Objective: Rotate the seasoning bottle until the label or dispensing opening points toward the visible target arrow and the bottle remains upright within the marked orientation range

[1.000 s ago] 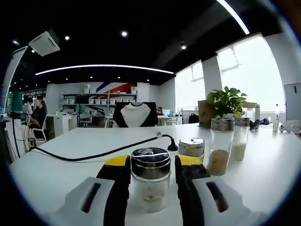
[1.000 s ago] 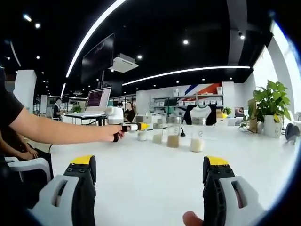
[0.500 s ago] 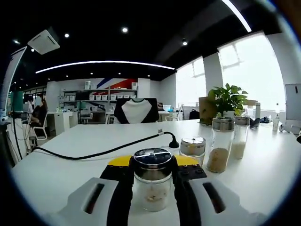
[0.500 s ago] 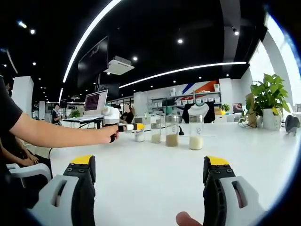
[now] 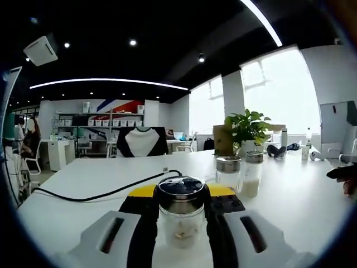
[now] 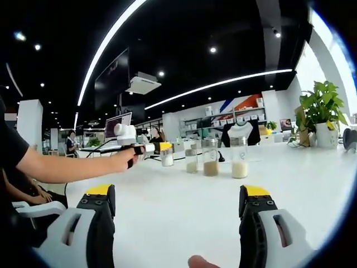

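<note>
Seasoning bottle (image 5: 179, 218), upright on the white counter (image 5: 83, 184), clamped at its glass body between the jaws of the left hand-held gripper (image 5: 179, 220). Glass likely rigid, smooth, slippery, breakable; mid-body grip suits turning. Right hand-held gripper (image 6: 177, 209) spread wide, empty.

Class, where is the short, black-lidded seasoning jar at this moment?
In the left gripper view, the short seasoning jar sits clamped between the left hand-held gripper jaws, on the white table, nearer than two taller jars.

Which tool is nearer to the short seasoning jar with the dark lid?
Left. The left tool is shut on the short jar, one jaw on each side. The right tool stands open over bare white table, well away from that jar.
</note>
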`<move>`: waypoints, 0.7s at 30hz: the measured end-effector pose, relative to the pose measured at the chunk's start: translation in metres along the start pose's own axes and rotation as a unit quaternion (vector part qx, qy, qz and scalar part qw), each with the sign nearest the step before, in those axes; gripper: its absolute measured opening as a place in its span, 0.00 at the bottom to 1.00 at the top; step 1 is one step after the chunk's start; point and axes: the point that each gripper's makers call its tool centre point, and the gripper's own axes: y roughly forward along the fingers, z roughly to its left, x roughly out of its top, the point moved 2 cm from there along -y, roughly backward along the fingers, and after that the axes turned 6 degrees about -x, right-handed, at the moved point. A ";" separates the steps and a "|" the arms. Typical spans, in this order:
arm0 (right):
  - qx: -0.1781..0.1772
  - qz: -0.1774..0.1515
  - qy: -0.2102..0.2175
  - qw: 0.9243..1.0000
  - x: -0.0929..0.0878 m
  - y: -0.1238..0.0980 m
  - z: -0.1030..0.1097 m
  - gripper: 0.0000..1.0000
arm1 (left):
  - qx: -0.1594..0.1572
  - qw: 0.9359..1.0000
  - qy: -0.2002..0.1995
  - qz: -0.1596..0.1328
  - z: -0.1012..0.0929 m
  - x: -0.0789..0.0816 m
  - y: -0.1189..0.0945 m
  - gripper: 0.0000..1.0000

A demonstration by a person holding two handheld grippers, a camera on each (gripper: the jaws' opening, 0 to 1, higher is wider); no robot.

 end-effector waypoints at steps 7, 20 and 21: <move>0.015 0.009 -0.017 1.000 -0.004 0.006 0.016 0.93 | -0.046 0.999 0.001 0.009 -0.022 -0.001 -0.018 0.33; 0.059 0.012 -0.058 0.997 -0.007 0.025 0.045 0.85 | -0.084 0.996 -0.028 -0.012 -0.060 0.012 -0.052 0.33; 0.060 0.013 -0.059 0.996 -0.007 0.026 0.046 0.84 | -0.087 0.996 -0.034 -0.012 -0.064 0.014 -0.053 0.33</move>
